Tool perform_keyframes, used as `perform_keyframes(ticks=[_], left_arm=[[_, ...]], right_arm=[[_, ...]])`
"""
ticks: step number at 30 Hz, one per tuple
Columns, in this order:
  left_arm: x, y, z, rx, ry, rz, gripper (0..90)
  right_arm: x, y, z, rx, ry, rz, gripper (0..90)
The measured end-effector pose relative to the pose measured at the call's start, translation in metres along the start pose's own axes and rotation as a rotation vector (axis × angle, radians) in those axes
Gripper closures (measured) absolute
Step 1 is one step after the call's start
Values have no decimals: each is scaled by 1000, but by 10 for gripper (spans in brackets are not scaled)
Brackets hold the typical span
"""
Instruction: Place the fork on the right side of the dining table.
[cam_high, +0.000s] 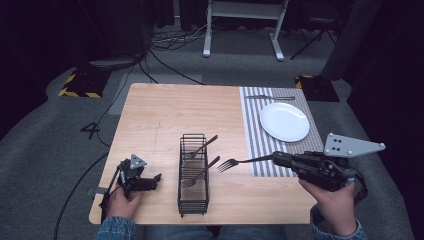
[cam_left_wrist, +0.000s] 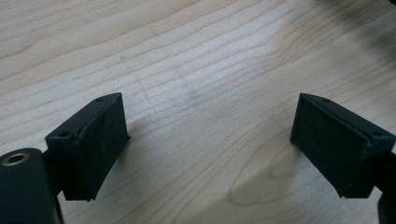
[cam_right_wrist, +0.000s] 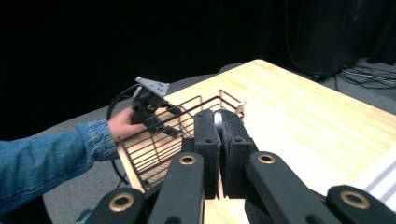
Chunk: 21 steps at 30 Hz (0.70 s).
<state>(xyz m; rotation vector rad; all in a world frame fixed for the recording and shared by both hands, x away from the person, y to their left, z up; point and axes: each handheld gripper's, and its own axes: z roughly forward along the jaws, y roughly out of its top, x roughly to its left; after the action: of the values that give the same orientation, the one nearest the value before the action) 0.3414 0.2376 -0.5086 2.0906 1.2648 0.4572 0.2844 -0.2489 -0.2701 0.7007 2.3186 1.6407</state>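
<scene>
High view | right tool (cam_high: 278, 159) clamps fork (cam_high: 240, 162) | left tool (cam_high: 156, 179) jaws apart

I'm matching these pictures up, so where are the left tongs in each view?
High view: left tongs at bottom left, left of the wire basket.
Left gripper view: the same tongs rise from the bottom, open over bare wood.
Right gripper view: middle left, beyond the basket.
Shared landmark: the wooden tabletop.

The left gripper (cam_high: 156, 179) rests low at the near left, held by the left hand (cam_high: 122, 199), its jaws spread wide apart. The right gripper (cam_high: 276, 158), in the right hand (cam_high: 332, 200) at the near right, points left with jaws pressed together.
</scene>
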Motion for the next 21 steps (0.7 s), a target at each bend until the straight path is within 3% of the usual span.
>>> perform_keyframes(ticks=[9,21], left_arm=[[0,0,0,0,-1,-1,110],[0,0,0,-1,0,0,110]], right_arm=[[-20,-3,-22,-29,-77,41,869],[-48,-7,-35,-33,-193,78,869]])
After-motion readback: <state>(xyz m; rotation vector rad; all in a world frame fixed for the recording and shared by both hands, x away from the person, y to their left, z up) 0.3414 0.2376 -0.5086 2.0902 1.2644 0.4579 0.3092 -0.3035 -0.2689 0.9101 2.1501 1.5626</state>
